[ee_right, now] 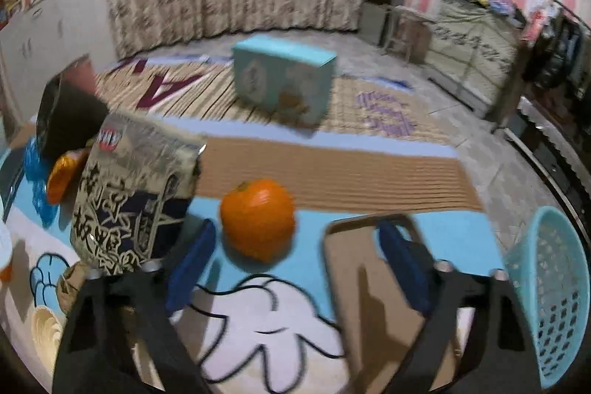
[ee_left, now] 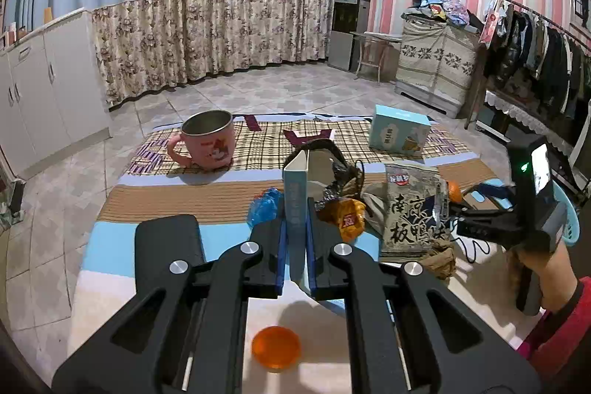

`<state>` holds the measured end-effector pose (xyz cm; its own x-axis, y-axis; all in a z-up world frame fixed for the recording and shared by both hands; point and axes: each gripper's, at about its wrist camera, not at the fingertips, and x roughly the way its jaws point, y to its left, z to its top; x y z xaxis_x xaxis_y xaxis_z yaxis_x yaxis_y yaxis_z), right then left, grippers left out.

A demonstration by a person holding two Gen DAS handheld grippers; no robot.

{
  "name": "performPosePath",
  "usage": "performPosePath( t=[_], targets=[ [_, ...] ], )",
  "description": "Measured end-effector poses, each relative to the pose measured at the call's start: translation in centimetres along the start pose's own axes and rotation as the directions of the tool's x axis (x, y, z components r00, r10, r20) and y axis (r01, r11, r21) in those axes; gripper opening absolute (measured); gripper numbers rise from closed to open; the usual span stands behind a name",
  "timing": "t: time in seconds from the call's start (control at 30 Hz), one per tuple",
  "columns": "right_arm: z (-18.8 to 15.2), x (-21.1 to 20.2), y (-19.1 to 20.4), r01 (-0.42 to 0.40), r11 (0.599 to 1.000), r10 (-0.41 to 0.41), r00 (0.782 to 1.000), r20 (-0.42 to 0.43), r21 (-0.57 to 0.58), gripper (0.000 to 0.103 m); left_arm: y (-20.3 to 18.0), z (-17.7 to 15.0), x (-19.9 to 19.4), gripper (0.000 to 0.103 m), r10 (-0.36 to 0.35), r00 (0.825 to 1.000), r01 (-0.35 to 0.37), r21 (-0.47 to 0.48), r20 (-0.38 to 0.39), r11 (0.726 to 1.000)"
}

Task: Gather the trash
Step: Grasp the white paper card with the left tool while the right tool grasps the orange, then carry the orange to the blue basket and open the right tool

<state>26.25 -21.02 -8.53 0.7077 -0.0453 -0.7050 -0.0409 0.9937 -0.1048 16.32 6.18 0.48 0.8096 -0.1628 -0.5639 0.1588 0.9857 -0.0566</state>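
Note:
My left gripper (ee_left: 295, 209) is shut on a thin light-blue carton (ee_left: 295, 194), held upright above the mat. Behind it lies a trash pile: a blue plastic wrapper (ee_left: 263, 205), an orange wrapper (ee_left: 347, 218), a black bag (ee_left: 332, 157) and a grey snack bag with Chinese writing (ee_left: 410, 209), which also shows in the right wrist view (ee_right: 133, 194). My right gripper (ee_right: 295, 242) is open, with an orange fruit (ee_right: 258, 218) on the mat between its fingers. The teal mesh basket (ee_right: 550, 294) stands at the right.
A pink mug (ee_left: 207, 141) stands at the back left of the mat. A teal box (ee_right: 284, 82) stands at the back. An orange disc (ee_left: 276, 346) lies under my left gripper. Floor, cabinets and a clothes rack surround the mat.

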Motion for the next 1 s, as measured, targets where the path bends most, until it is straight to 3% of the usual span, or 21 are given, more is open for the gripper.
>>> performPosePath(
  t=[0.03, 0.07, 0.1, 0.13, 0.27, 0.43, 0.67, 0.8, 1.0],
  targets=[
    [0.1, 0.3, 0.2, -0.014, 1.000, 0.014, 1.000, -0.003, -0.006, 0.073, 0.2, 0.2, 0.1, 0.007, 0.001, 1.000, -0.001, -0.003, -0.001, 1.000],
    [0.3, 0.3, 0.4, -0.038, 0.999, 0.038, 0.999, -0.001, -0.010, 0.063, 0.2, 0.2, 0.2, 0.007, 0.001, 1.000, -0.001, -0.004, 0.000, 1.000],
    [0.5, 0.3, 0.6, -0.064, 0.998, 0.064, 0.998, -0.002, -0.016, 0.045, 0.1, 0.4, 0.2, 0.007, 0.001, 1.000, -0.001, -0.004, 0.002, 1.000],
    [0.6, 0.1, 0.6, -0.083, 0.996, 0.082, 0.997, -0.006, -0.020, 0.039, -0.1, 0.7, 0.2, 0.007, 0.001, 1.000, -0.001, -0.001, 0.004, 1.000],
    [0.6, -1.3, -0.2, -0.123, 0.992, 0.124, 0.992, 0.017, -0.007, 0.025, -1.4, 1.8, -0.1, 0.007, -0.007, 1.000, 0.006, 0.021, 0.019, 1.000],
    [0.9, -5.8, -5.0, -0.151, 0.986, 0.144, 0.985, 0.098, 0.073, 0.023, -5.1, 4.1, -1.2, 0.007, -0.040, 0.998, 0.036, 0.069, 0.056, 0.997],
    [-0.6, -12.5, -14.7, -0.008, 0.996, -0.007, 0.986, 0.166, 0.092, 0.023, -14.7, 6.6, -1.1, 0.007, -0.150, 0.984, 0.134, 0.155, 0.094, 0.979],
    [-3.2, -15.2, -22.1, 0.101, 0.982, -0.125, 0.981, 0.149, 0.162, 0.023, -21.7, 6.8, 0.0, 0.007, -0.246, 0.966, 0.225, 0.205, 0.083, 0.952],
    [-7.0, -16.4, -30.0, 0.166, 0.947, -0.200, 0.975, 0.099, 0.274, 0.023, -33.1, 5.6, 2.3, 0.008, -0.385, 0.922, 0.361, 0.257, 0.049, 0.897]
  ],
)
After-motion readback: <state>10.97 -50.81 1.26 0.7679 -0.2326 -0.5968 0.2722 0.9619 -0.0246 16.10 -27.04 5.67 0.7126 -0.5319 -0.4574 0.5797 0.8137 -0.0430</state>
